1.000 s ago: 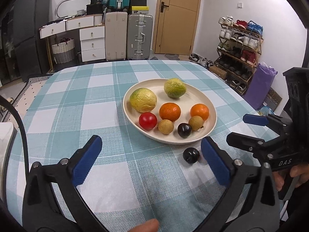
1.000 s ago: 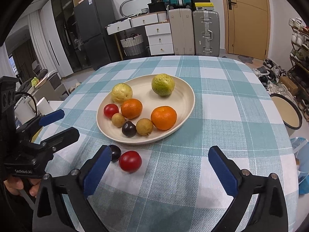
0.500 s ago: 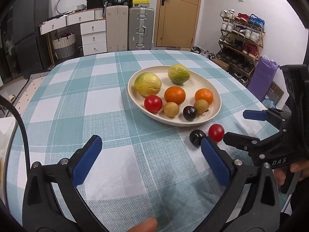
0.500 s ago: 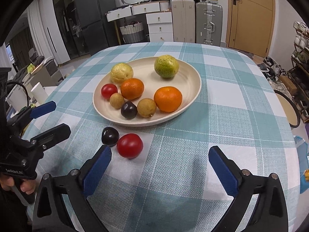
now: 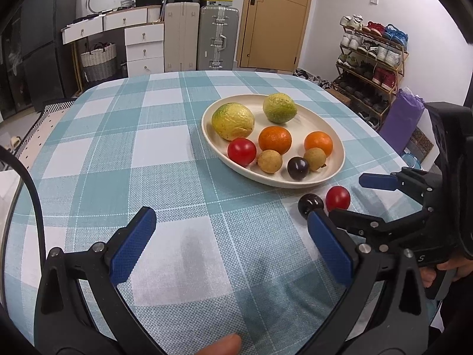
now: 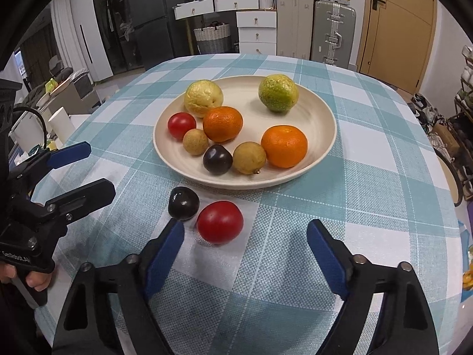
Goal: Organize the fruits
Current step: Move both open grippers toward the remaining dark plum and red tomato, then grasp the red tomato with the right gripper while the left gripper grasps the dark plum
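Note:
A cream plate [image 6: 319,109] [image 5: 335,136] holds several fruits: two yellow-green citrus, two oranges, a red tomato, two small tan fruits and a dark plum. On the checked cloth just in front of the plate lie a loose red tomato [image 6: 220,221] [image 5: 337,198] and a dark plum [image 6: 183,203] [image 5: 310,203], close together. My right gripper [image 6: 245,236] is open and empty, low over the cloth, with the tomato just ahead between its fingertips. My left gripper [image 5: 227,230] is open and empty, farther left over bare cloth.
The round table has a teal and white checked cloth [image 5: 118,148]. The left gripper also shows at the left of the right wrist view [image 6: 79,171]. Suitcases, drawers, a door and a shoe rack [image 5: 372,59] stand beyond the table.
My right gripper has moved forward and down toward the loose tomato and plum. My left gripper has shifted left and back, so the plate now sits to its right.

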A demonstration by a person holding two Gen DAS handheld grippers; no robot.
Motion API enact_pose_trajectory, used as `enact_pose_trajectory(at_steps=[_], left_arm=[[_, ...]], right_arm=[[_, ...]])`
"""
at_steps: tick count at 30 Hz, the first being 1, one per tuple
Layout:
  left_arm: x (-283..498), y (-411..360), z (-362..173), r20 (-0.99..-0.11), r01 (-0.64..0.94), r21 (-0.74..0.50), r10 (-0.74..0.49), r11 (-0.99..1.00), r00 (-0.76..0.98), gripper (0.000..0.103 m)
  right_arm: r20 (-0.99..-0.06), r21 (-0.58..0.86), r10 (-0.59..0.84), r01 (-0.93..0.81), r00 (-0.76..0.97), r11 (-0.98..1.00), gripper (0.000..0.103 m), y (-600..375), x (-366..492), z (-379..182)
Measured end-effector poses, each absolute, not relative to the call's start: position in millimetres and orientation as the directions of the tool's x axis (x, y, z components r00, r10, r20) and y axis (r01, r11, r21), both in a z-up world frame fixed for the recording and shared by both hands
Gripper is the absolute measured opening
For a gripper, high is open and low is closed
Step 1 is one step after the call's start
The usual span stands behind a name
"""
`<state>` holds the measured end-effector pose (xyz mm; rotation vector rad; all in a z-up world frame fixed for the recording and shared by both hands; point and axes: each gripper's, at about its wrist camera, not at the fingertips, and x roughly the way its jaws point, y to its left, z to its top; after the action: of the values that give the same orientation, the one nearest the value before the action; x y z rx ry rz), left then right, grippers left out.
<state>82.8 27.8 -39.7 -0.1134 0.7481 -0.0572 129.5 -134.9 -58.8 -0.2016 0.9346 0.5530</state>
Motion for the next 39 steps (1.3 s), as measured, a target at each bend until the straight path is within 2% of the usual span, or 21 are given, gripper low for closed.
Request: enact_pose_trajectory(at_steps=[10,16,25,33,38,39], left_arm=[[85.5,25.1,-41.2,-0.681,0.029,-0.126,-0.107,0.992,0.724,0.102],[86.2,22.8,-41.1,-0.681,0.041,-0.124,-0.115,0.991,0.723,0.102],[86.1,23.8,-41.2,-0.681,0.042,-0.135,-0.124,0.990,0.722,0.102],[85.6,23.6,-41.3,-0.681,0.042,-0.132,-0.122,0.990,0.722,0.102],[85.6,23.5,-40.8,-0.680,0.043,-0.133,-0.123,0.990,0.723,0.102],[85.5,23.5,-40.7,-0.680,0.042,-0.132,-0.121,0.990,0.723,0.102]], right_arm=[[-0.814,0.061,0.365,-0.559,0.452,0.827,0.065,-131.8,123.8,-63.0],[-0.814,0.055,0.365,-0.566,0.452,0.823,0.062,-130.1,121.7,-62.0],[-0.813,0.048,0.371,-0.583,0.449,0.811,0.050,-122.1,120.9,-61.5],[-0.811,0.044,0.376,-0.594,0.448,0.803,0.046,-119.9,121.8,-61.0],[-0.799,0.029,0.387,-0.614,0.459,0.788,0.033,-117.2,116.2,-58.8],[-0.798,0.027,0.387,-0.615,0.461,0.788,0.033,-116.8,115.5,-58.4]])
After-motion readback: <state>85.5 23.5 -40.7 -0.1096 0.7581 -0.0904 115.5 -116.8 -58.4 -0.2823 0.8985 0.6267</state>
